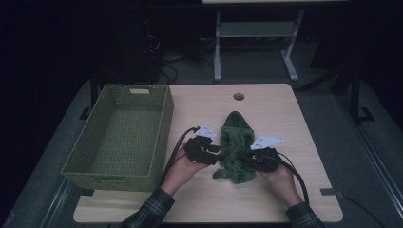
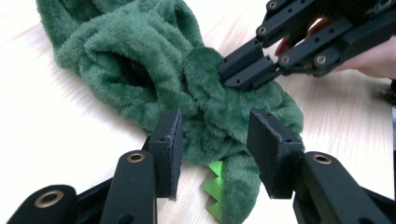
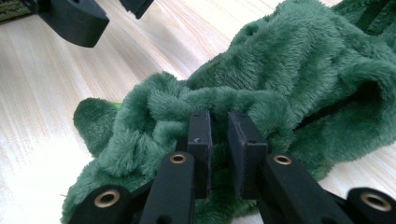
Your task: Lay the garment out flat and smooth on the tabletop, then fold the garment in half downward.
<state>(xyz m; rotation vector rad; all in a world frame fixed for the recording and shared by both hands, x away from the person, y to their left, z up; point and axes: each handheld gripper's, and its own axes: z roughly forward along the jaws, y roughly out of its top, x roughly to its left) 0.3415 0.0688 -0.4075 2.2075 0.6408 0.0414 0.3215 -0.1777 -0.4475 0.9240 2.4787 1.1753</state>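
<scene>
The right gripper [image 3: 219, 140] pinches a fold of the soft, light green plush garment [image 1: 236, 145], while the left gripper [image 2: 212, 144] gapes half-wide over its near end, where bunched pile offers the best hold.

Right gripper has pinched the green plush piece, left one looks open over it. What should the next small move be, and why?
Probably close the left gripper on the fold between its jaws. The right gripper already pinches the green plush garment, while the left pads stand apart around the fabric, so a lift needs that second grip.

The left gripper [image 2: 212, 154] stands with jaws apart at bottom centre, over the green plush garment [image 2: 154, 74]. At upper right the right gripper [image 2: 231, 72] pinches the plush on the pale table [image 2: 56, 140].
</scene>
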